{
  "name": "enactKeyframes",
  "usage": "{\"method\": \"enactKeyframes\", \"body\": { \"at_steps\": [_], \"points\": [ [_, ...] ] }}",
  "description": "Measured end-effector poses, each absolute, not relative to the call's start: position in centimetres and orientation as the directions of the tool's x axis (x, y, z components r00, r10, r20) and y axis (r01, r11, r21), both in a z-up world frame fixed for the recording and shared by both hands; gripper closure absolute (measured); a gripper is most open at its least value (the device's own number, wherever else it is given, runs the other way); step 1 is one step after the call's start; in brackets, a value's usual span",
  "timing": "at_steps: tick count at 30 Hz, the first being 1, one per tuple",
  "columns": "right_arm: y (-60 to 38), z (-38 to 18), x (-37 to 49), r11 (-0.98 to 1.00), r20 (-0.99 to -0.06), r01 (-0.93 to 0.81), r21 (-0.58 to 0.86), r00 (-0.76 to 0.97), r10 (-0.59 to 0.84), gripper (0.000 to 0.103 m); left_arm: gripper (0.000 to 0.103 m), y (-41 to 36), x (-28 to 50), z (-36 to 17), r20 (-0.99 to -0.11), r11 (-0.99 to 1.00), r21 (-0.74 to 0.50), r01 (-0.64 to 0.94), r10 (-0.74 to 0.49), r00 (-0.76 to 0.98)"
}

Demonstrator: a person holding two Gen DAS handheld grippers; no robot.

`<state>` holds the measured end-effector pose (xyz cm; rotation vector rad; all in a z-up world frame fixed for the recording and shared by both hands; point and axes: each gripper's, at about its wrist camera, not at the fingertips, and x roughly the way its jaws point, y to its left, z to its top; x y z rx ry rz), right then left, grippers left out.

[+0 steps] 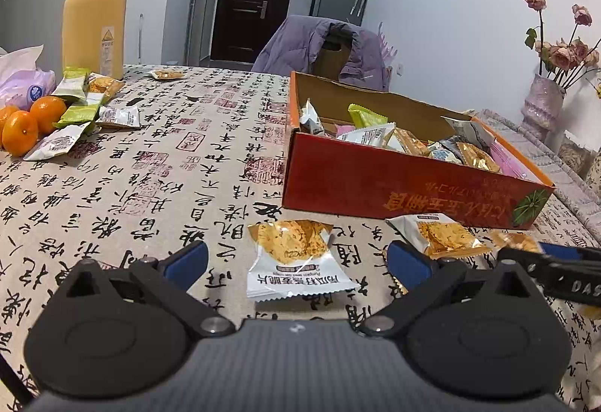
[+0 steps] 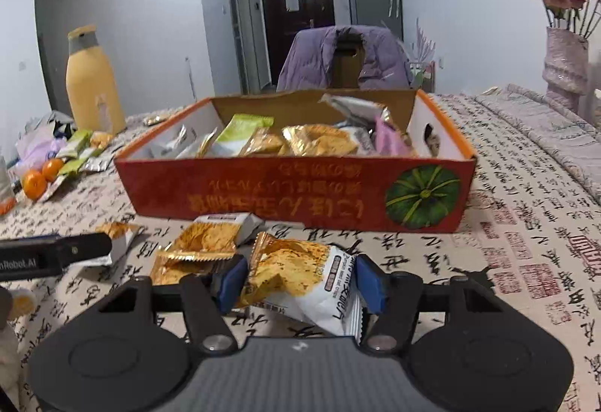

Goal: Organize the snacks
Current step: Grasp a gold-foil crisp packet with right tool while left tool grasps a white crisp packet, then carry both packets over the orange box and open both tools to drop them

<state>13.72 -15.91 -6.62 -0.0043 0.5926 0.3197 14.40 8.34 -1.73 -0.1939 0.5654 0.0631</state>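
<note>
A red cardboard box [image 1: 394, 182] holds several snack packets; it also shows in the right wrist view [image 2: 263, 190]. My left gripper [image 1: 296, 261] is open, its blue pads either side of a gold-and-white cracker packet [image 1: 296, 258] lying on the tablecloth. My right gripper [image 2: 300, 280] is shut on another gold-and-white cracker packet [image 2: 300, 276] just in front of the box. A third cracker packet [image 1: 439, 235] lies beside the box; it also shows in the right wrist view [image 2: 199, 246]. More packets [image 1: 79, 103] lie at the far left.
A tall yellow flask [image 1: 94, 9] stands at the back left, with oranges [image 1: 22, 130] and a plastic bag [image 1: 18, 81] nearby. A vase of dried roses [image 1: 544, 100] stands at the right. A chair with a purple jacket [image 1: 319, 47] is behind the table.
</note>
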Motion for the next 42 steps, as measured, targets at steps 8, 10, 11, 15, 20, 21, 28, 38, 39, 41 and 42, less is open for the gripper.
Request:
{"method": "enactKeyframes", "body": {
  "at_steps": [8,10,11,15,20,21,28,38,39,41,42],
  "points": [
    [-17.6,-6.0,13.0,0.961,-0.507,-0.267,0.068,0.821,0.264,0.041,0.0,7.1,16.0,-1.7,-0.606,0.99,-0.052,-0.129,0.071,0.793],
    [-17.8,-6.0,12.9,0.959,-0.501,-0.273,0.073,0.822,0.272,0.041,0.0,6.7,16.5,-1.9,-0.62,0.99,-0.013,-0.143,0.104,0.778],
    [-17.9,-6.0,12.8,0.958,-0.498,-0.278,0.073,0.822,0.276,0.041,0.0,6.7,16.7,-2.1,-0.629,0.989,-0.009,-0.151,0.112,0.77],
    [-18.0,-6.1,12.6,0.952,-0.489,-0.299,0.071,0.821,0.294,0.041,0.001,7.1,17.2,-2.5,-0.649,0.982,-0.024,-0.187,0.127,0.75],
    [-17.9,-6.4,12.3,0.944,-0.486,-0.32,0.079,0.815,0.316,0.041,0.018,7.0,17.4,-2.6,-0.653,0.981,-0.004,-0.193,0.143,0.744],
    [-17.8,-6.4,12.3,0.943,-0.484,-0.323,0.079,0.815,0.32,0.041,0.019,6.8,17.4,-2.6,-0.653,0.982,0.003,-0.188,0.145,0.744],
    [-18.3,-5.7,11.9,0.943,-0.453,-0.324,0.072,0.832,0.32,0.04,0.046,6.4,17.0,-2.3,-0.639,0.984,0.021,-0.177,0.15,0.755],
    [-19.1,-5.1,12.0,0.944,-0.434,-0.321,0.076,0.842,0.321,0.04,0.054,5.6,15.4,-0.8,-0.588,0.985,0.04,-0.167,0.158,0.794],
    [-19.0,-5.1,12.1,0.944,-0.434,-0.323,0.076,0.841,0.322,0.04,0.054,5.4,15.3,-0.5,-0.579,0.986,0.045,-0.163,0.159,0.8],
    [-18.8,-5.1,12.2,0.941,-0.435,-0.329,0.075,0.839,0.328,0.04,0.054,4.9,15.0,-0.1,-0.564,0.986,0.054,-0.157,0.16,0.81],
    [-18.8,-5.1,12.2,0.94,-0.435,-0.332,0.074,0.838,0.331,0.04,0.054,4.7,15.0,0.0,-0.56,0.987,0.056,-0.153,0.158,0.813]
  ]
}}
